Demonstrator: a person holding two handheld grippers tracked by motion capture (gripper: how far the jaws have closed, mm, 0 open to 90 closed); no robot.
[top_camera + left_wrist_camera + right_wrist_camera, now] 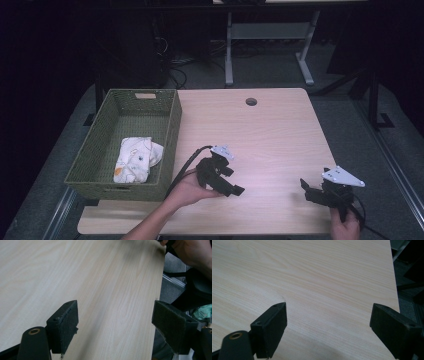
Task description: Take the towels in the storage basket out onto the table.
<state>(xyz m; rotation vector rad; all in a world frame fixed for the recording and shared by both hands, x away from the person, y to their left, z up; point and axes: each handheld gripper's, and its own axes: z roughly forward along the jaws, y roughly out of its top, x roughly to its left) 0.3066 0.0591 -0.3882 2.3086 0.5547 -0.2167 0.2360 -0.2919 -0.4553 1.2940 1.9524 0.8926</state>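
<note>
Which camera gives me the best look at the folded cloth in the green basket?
The high view: the cloth lies in full sight at the near end of the basket, beside the left tool. The two gripper views look across the tabletop, away from it.

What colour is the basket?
The basket is olive green and woven, seen best in the high view.

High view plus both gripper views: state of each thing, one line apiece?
left gripper: open, jaws wide apart, nothing between them, over bare wood beside the basket.
right gripper: open, empty, near the table's front right corner.
basket: upright at the table's left edge, holding the cloth.
cloth: crumpled, lying in the basket's near end, untouched by either gripper.
table: bare between the grippers.
</note>
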